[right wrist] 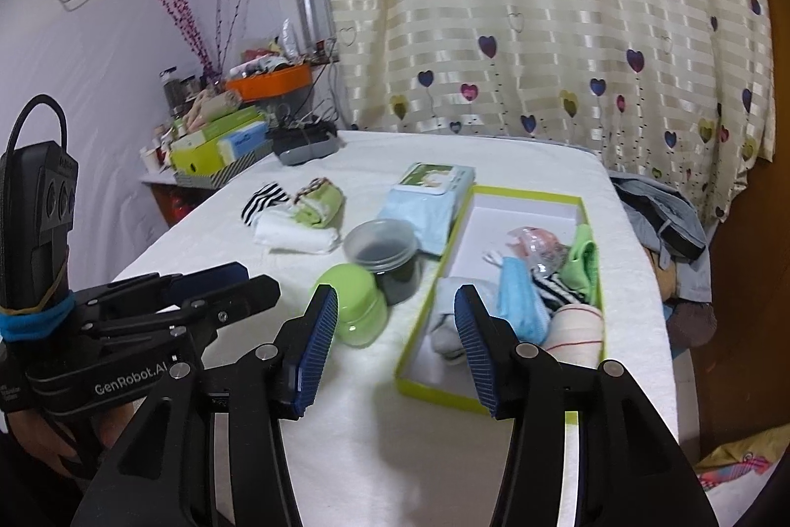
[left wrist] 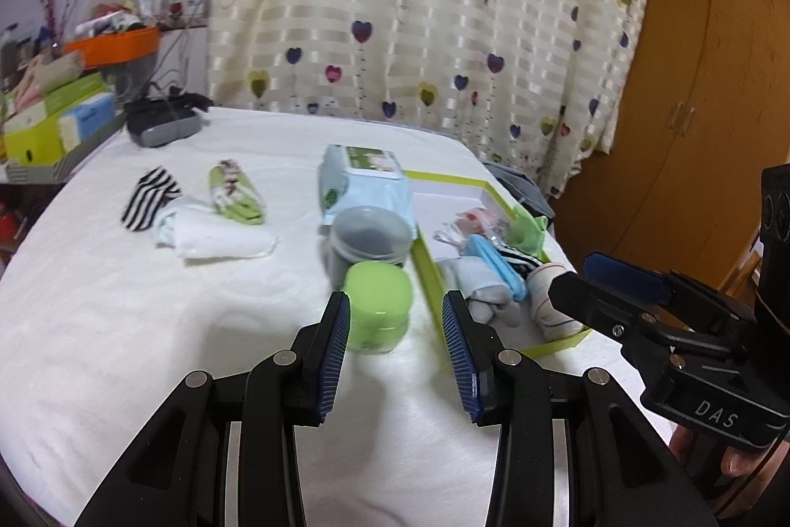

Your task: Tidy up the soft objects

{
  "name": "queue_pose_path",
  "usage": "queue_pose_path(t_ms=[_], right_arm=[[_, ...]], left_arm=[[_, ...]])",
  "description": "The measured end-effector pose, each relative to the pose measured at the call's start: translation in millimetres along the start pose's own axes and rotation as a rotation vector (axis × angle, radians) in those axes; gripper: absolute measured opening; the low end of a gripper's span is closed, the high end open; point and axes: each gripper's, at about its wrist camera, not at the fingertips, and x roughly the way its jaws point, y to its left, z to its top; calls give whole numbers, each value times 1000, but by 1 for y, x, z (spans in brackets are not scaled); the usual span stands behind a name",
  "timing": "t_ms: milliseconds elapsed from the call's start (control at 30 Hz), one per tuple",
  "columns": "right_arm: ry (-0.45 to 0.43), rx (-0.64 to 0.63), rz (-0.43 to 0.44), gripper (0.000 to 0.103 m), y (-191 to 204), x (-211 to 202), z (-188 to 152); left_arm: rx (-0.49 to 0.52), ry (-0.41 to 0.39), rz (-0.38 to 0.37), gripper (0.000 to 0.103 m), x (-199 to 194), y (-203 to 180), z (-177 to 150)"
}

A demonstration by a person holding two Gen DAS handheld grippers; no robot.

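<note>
On the white table lie a striped black-and-white sock (left wrist: 148,196) (right wrist: 264,200), a white folded cloth (left wrist: 212,238) (right wrist: 296,233) and a green rolled sock (left wrist: 236,193) (right wrist: 320,201), at the far left. A lime-edged box (left wrist: 427,265) (right wrist: 590,213) at the right holds several rolled socks (left wrist: 493,275) (right wrist: 523,304). My left gripper (left wrist: 395,329) is open and empty, near a green jar. My right gripper (right wrist: 395,319) is open and empty, in front of the box; it also shows in the left wrist view (left wrist: 582,275).
A green-lidded jar (left wrist: 377,304) (right wrist: 353,304), a dark jar with a clear lid (left wrist: 370,240) (right wrist: 382,253) and a wipes pack (left wrist: 365,181) (right wrist: 429,201) stand mid-table. A grey device (left wrist: 163,124) sits at the back. Cluttered shelf at left, curtain behind.
</note>
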Motion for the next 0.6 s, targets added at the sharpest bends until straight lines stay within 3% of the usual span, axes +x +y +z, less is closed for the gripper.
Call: queue_pose_path(t_ms=[600], right_arm=[[34,-65,32,51,34,13,4]], left_arm=[[-47,-15,21,38,-10,28,-3]])
